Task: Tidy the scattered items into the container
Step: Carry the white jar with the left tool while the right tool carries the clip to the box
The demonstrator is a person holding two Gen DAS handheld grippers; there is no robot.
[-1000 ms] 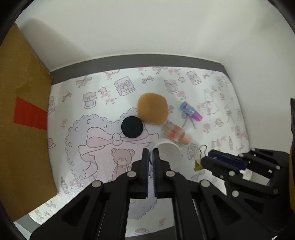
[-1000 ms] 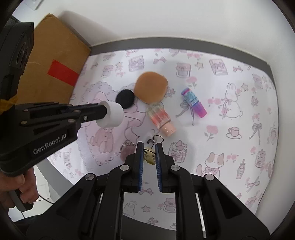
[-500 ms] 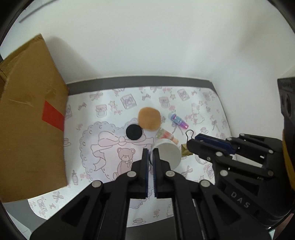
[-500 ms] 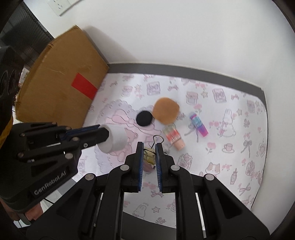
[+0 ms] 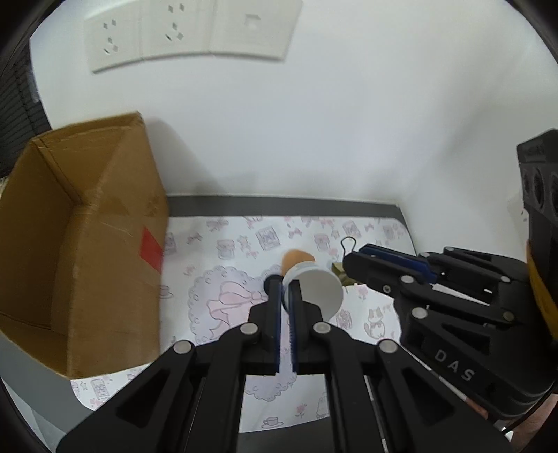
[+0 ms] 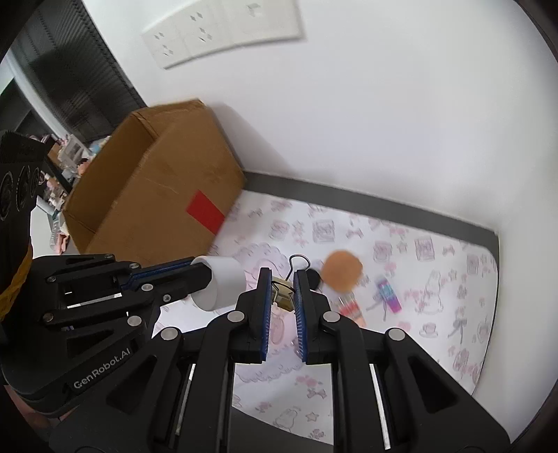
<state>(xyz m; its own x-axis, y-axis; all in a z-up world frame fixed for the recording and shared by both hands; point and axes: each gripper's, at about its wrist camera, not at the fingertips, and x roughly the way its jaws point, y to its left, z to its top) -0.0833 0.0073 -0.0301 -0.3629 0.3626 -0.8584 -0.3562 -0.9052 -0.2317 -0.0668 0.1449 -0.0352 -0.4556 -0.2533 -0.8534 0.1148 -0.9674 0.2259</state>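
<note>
My left gripper (image 5: pixel 285 285) is shut on the rim of a white cup (image 5: pixel 315 291), held above the patterned mat (image 5: pixel 223 278). My right gripper (image 6: pixel 282 278) is shut on a gold binder clip (image 6: pixel 283 291) whose wire loop sticks up past the fingertips. Each gripper shows in the other's view: the right gripper (image 5: pixel 352 261) at the right, the left gripper (image 6: pixel 202 270) with the cup (image 6: pixel 223 282) at the left. An open cardboard box (image 5: pixel 104 251) (image 6: pixel 157 195) with a red patch stands to the left. An orange round pad (image 6: pixel 341 275), a black disc (image 6: pixel 315 277), an orange bottle (image 6: pixel 350 308) and a purple tube (image 6: pixel 387 291) lie on the mat.
A white wall with a row of sockets (image 5: pixel 188 31) rises behind the mat. A dark table edge (image 6: pixel 366 204) runs along the wall. Black blinds (image 6: pixel 69 69) and a cluttered shelf sit beyond the box at the left.
Both grippers have risen with the cup and the clip still held. The box's open top and the wall sockets have come into view, and the items on the mat look smaller.
</note>
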